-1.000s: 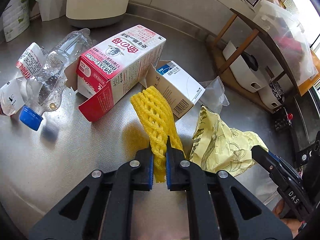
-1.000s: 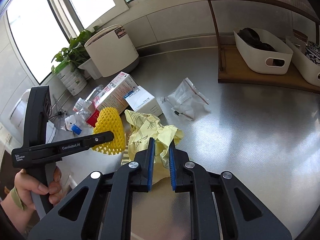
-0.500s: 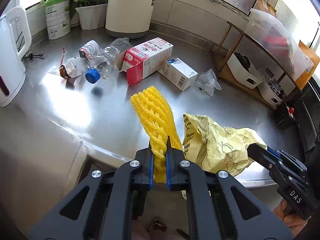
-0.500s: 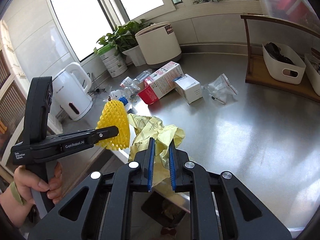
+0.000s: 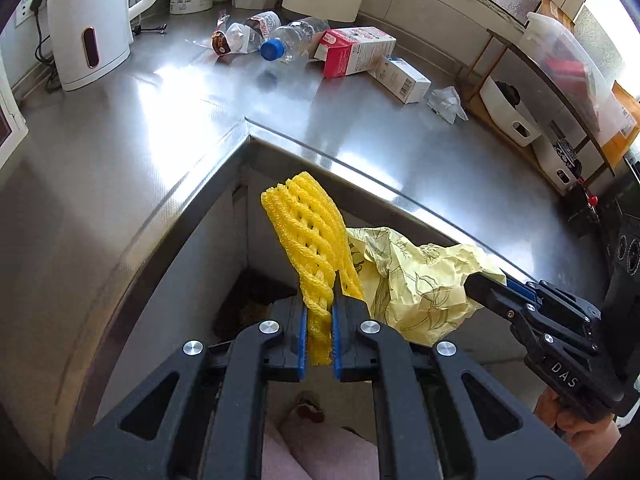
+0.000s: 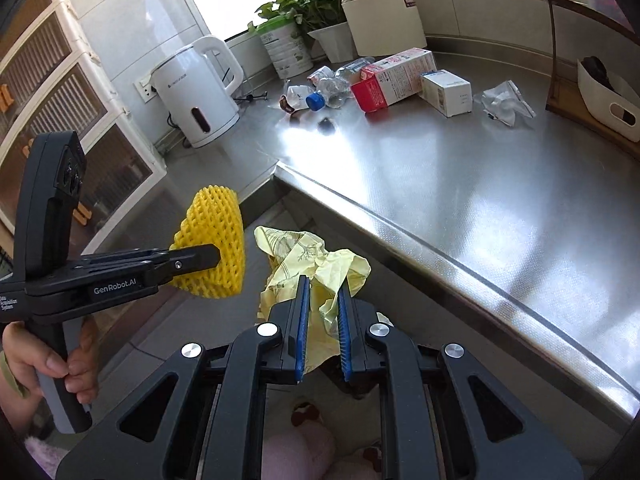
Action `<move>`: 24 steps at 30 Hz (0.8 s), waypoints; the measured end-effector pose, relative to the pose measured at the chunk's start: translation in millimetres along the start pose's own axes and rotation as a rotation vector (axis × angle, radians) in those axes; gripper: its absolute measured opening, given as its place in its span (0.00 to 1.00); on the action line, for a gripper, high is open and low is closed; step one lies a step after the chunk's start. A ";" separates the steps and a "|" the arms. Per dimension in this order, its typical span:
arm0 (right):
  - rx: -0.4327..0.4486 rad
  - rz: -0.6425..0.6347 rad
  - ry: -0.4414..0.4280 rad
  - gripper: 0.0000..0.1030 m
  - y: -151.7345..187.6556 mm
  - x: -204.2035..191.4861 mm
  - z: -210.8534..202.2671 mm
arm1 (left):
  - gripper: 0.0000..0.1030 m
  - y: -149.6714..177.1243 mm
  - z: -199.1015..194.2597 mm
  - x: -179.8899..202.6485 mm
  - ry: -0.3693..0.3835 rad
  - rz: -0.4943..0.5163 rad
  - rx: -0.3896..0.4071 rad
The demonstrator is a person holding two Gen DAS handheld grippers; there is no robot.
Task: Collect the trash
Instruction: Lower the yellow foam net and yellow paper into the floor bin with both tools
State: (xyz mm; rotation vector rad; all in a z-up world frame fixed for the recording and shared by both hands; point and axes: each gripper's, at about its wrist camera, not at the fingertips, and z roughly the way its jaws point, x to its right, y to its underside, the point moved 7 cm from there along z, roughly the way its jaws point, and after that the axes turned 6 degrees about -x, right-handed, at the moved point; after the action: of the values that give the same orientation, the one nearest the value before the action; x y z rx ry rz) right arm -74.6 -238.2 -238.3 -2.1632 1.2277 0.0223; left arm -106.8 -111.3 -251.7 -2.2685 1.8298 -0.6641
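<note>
Stainless steel countertop [image 5: 168, 148] across the upper half of both views, L-shaped, its inner corner near frame centre, bright window glare on the metal. White kettle [image 5: 90, 24] at upper left of the left wrist view, plugged in at the wall. Beside it toward top centre, a white tin [image 6: 286, 50], a potted plant [image 6: 320, 20] and a cream lidded bin [image 6: 382, 16]. Trash strewn along the top of the counter: crumpled wrappers [image 5: 236, 34], a clear bottle with blue cap [image 5: 290, 40] on its side, a red-and-white carton [image 5: 354, 54] lying down, a small white box [image 5: 402, 80] just right of it, a clear plastic bag [image 5: 446, 104] further right. Wooden shelf with a white basket [image 6: 608, 100] at the right edge.

Lower centre, off the counter edge: left gripper [image 5: 319, 336] clamped narrow on a yellow foam net [image 5: 310, 248], net sticking up out of the blue pads [image 5: 303, 340]. Right gripper [image 6: 321, 328] pinching a crumpled yellow paper [image 6: 320, 272], pads a little apart with the paper bunched between them. Net and paper side by side, close, touching or not impossible to say. Left hand [image 6: 52, 364] wrapped round the handle at lower left of the right wrist view. Something pink [image 6: 296, 452] blurred at the bottom edge below the grippers.
</note>
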 end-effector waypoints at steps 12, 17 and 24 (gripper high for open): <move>-0.112 0.029 0.141 0.14 67.4 21.3 92.2 | 0.08 62.3 96.8 -24.5 0.000 0.018 -0.194; -0.139 0.085 0.166 0.14 90.6 40.7 142.0 | 0.08 75.9 152.4 -36.8 0.000 0.047 -0.241; -0.171 0.109 0.204 0.14 109.3 63.2 199.2 | 0.08 91.6 222.7 -61.5 0.011 0.024 -0.281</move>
State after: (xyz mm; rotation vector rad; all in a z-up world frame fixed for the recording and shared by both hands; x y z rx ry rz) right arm -66.7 -218.4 -473.2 -2.2864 1.5075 -0.0507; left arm -102.5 -109.2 -500.2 -2.4080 2.0673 -0.4394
